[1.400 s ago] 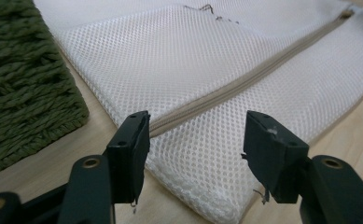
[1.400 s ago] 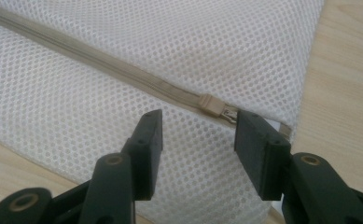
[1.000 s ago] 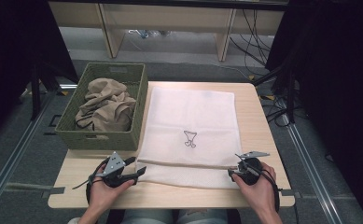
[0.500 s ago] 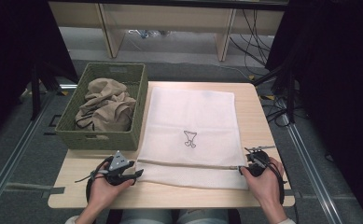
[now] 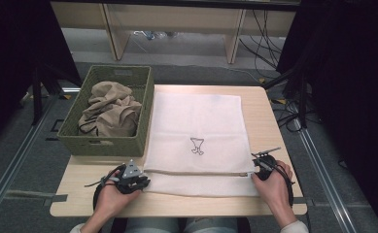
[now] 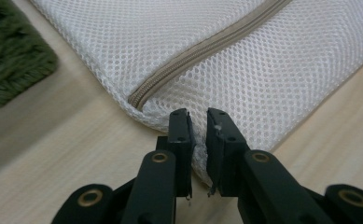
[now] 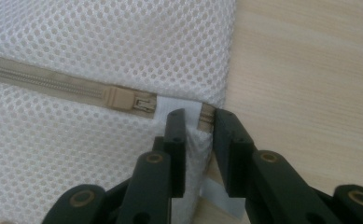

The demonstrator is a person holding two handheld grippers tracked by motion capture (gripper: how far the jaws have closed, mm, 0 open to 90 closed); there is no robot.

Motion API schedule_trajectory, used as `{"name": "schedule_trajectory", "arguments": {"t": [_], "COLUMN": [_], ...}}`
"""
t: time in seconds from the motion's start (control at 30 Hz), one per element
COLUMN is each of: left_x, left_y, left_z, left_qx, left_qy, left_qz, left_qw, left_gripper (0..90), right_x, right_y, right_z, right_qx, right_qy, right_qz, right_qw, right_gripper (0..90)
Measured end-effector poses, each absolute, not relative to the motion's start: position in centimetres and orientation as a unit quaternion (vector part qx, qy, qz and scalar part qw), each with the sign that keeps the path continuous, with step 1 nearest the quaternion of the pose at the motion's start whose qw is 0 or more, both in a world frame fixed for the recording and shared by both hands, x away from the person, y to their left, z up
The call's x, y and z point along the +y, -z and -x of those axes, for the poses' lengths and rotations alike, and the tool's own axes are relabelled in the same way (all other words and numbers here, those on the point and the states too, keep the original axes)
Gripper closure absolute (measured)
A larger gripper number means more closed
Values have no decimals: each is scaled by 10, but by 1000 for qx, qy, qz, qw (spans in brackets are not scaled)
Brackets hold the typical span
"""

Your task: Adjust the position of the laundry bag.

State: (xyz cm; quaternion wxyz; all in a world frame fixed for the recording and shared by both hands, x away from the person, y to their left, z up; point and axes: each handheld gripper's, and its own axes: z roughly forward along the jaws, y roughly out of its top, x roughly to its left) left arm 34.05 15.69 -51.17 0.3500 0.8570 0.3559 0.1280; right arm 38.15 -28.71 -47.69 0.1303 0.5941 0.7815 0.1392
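Since the earlier frames: right gripper point(image 5: 254, 163) shifted outward along the near right corner of the white mesh laundry bag point(image 5: 196, 131), left gripper point(image 5: 145, 180) kept at the near left corner; jaws of both just closing. Bag, basket and table unmoved.

White mesh laundry bag: flat on the wooden table point(image 5: 274, 121), just right of the green woven basket point(image 5: 104, 144); small dark emblem point(image 5: 197, 145) near its middle; beige zipper point(image 6: 202, 49) along the near edge.

Left gripper point(image 6: 198, 123): at the bag's near left corner, jaws narrowed to a thin gap, mesh edge pinched between them, just below the zipper's closed end.

Right gripper point(image 7: 200, 122): at the bag's near right corner, jaws drawn in on a fold of mesh beside the white end tab point(image 7: 170, 105); zipper slider point(image 7: 125, 100) just left of the jaws, untouched.

Green woven basket: at the table's left side, holding crumpled tan cloth point(image 5: 110, 109) with a dark cord.

Hands: left point(image 5: 110, 194) and right point(image 5: 274, 187) entering from the near edge, each wrapped around its gripper.
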Motion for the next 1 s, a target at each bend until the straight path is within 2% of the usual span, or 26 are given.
{"name": "schedule_trajectory", "arguments": {"t": [0.47,0.57,0.6,0.63,0.67,0.7,0.73,0.77,0.9,1.0], "left_x": [151,154,155,159,159,161,165,169,173,175], "left_y": [511,510,511,511,511,510,510,510,510,510], "left_z": [-321,-321,-320,-322,-322,-322,-322,-323,-326,-326], "left_qx": [350,349,357,362,362,365,379,385,384,389], "left_qy": [-99,-94,-89,-86,-86,-80,-78,-79,-117,-122], "left_qz": [-861,-860,-856,-844,-844,-832,-804,-793,-773,-759], "left_qw": [356,360,364,386,386,410,452,465,491,507], "left_gripper": [778,754,730,672,648,648,586,553,446,411], "right_x": [-303,-298,-299,-302,-302,-302,-304,-304,-306,-301], "right_y": [476,473,473,472,472,471,468,467,463,461], "right_z": [-363,-361,-361,-362,-362,-361,-361,-362,-366,-364], "right_qx": [779,757,757,767,767,761,758,756,751,727], "right_qy": [-139,-125,-129,-143,-143,-149,-157,-159,-174,-171], "right_qz": [-598,-632,-629,-613,-613,-619,-620,-622,-624,-654], "right_qw": [127,111,117,125,125,128,132,131,126,118], "right_gripper": [750,734,718,665,665,651,644,636,619,618]}}
